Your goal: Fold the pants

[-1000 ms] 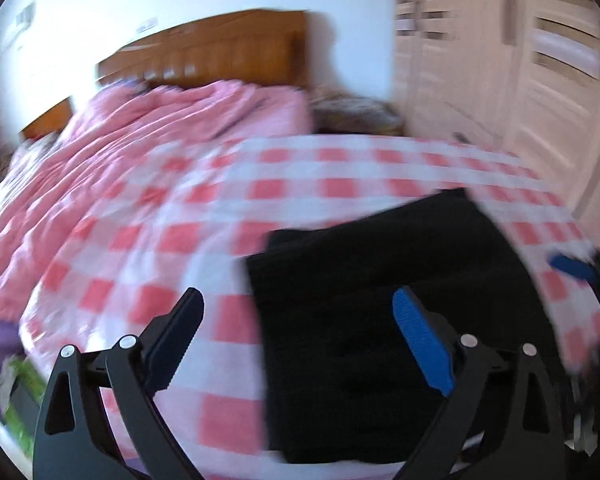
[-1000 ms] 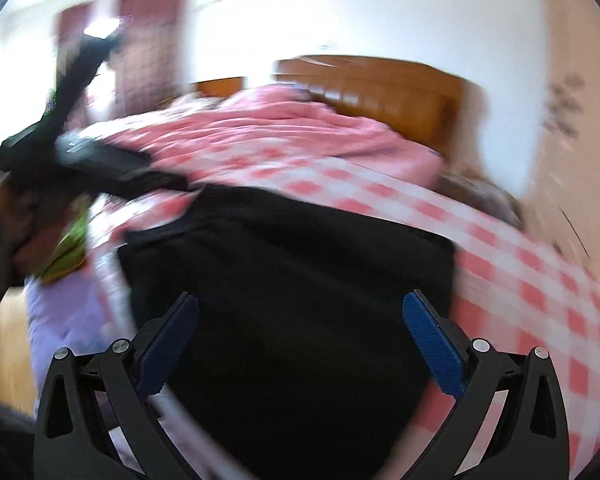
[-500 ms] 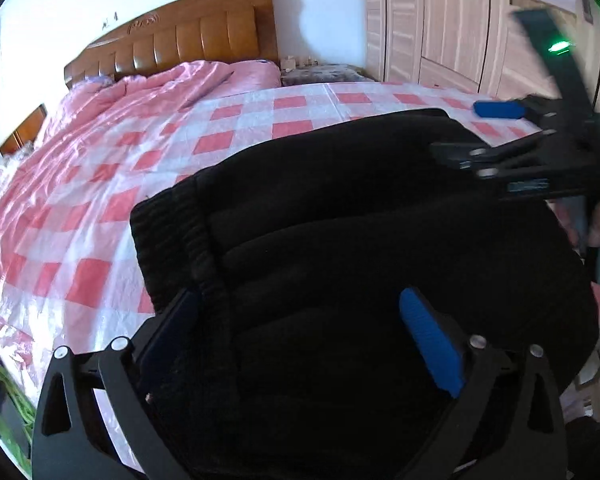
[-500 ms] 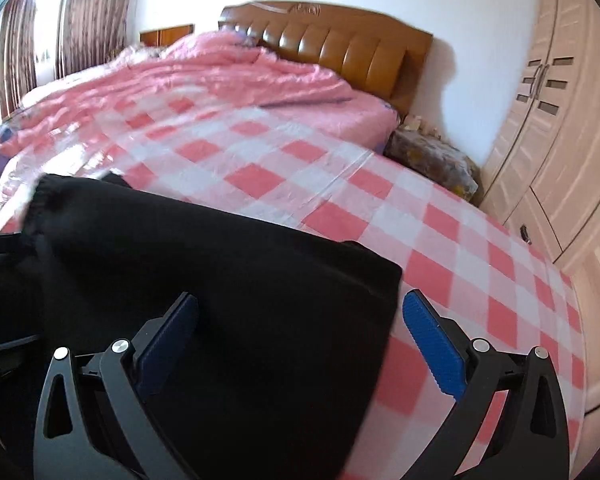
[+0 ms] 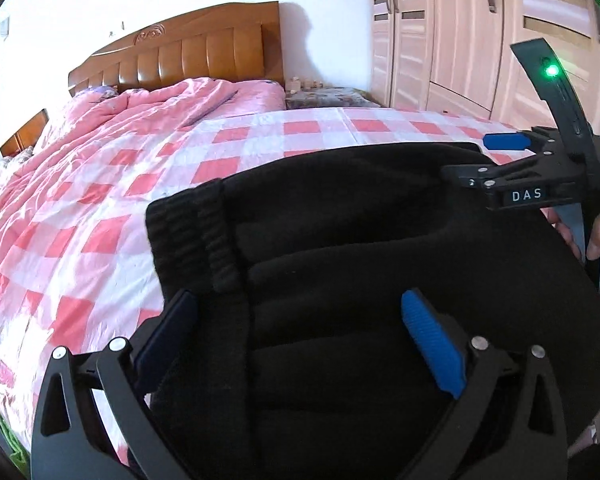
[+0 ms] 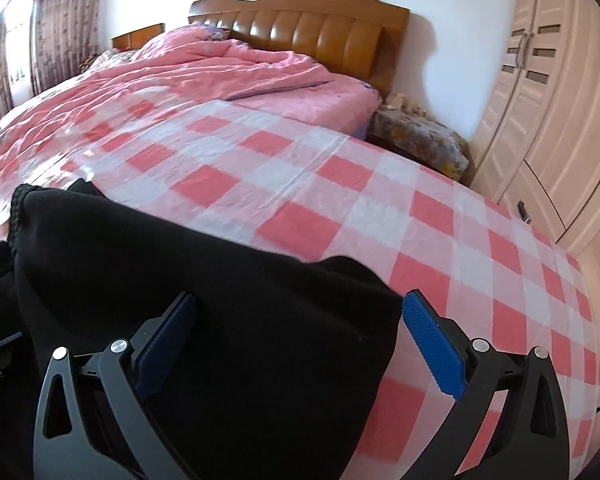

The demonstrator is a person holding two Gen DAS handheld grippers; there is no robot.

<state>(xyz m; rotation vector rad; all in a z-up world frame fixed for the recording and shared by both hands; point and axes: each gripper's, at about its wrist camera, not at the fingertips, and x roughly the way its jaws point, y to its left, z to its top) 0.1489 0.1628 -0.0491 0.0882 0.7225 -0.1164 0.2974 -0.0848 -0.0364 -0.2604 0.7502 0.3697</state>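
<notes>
The right gripper [image 5: 496, 156] carries a white-lettered label reading "DAS", with a green light glowing on its mast, and a hand [image 5: 596, 236] holds its grip. The folded black pants [image 5: 380, 248] lie on the checked sheet [image 6: 340, 200] at the near edge of the bed. The left gripper [image 5: 300, 336] has its jaws wide apart over the pants' ribbed waistband, pads not pressing. The right gripper's jaws also stand apart above the pants' right edge. Beyond lie a pink quilt [image 6: 228, 64], a wooden headboard [image 6: 312, 20] and a wardrobe [image 6: 548, 92].
</notes>
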